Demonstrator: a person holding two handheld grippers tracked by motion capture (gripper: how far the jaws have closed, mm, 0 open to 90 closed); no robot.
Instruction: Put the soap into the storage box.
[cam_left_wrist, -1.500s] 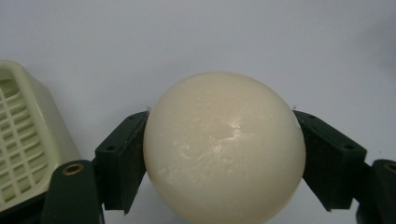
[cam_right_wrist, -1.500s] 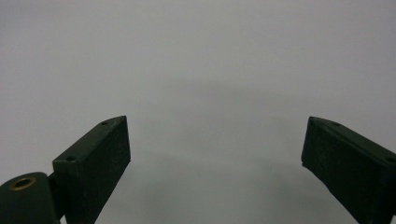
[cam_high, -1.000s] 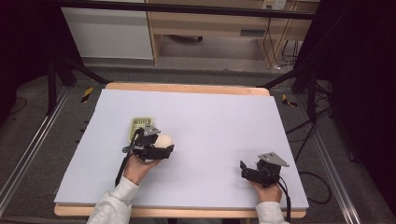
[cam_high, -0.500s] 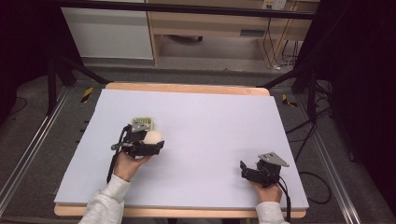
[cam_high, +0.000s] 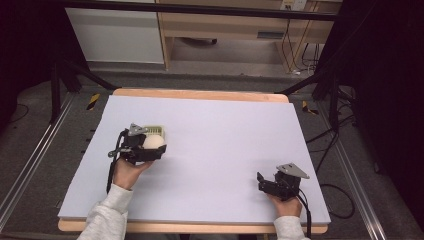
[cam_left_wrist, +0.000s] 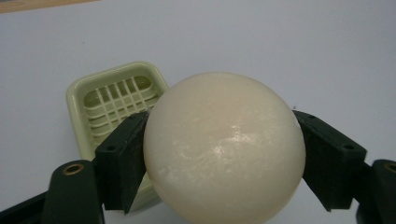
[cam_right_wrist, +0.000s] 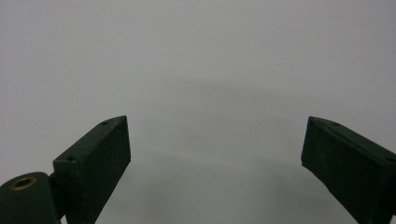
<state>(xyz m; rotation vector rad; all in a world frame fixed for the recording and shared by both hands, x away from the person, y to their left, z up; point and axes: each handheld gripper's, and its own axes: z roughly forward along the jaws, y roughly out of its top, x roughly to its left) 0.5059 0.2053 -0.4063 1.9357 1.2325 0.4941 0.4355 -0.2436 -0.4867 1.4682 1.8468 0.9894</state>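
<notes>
A cream-white round soap ball (cam_left_wrist: 224, 149) sits clamped between the two black jaws of my left gripper (cam_high: 152, 148), which is shut on it at the left of the table. Just behind it lies a pale green soap dish (cam_left_wrist: 109, 107) with a slotted grid bottom; the same soap dish (cam_high: 155, 130) peeks out beyond the gripper in the high view. The soap ball (cam_high: 154, 142) hangs at the dish's near edge. Near the front right of the table my right gripper (cam_high: 262, 183) rests open, with only bare table between its fingertips (cam_right_wrist: 98, 158).
The table top (cam_high: 225, 135) is a pale lilac sheet with a wooden rim. Cables trail from both grippers toward the front edge. Behind the table stand a dark frame and a wooden bench with wiring.
My left gripper has carried the soap ball leftward and farther back, up to the green dish. The right gripper has stayed where it was.
</notes>
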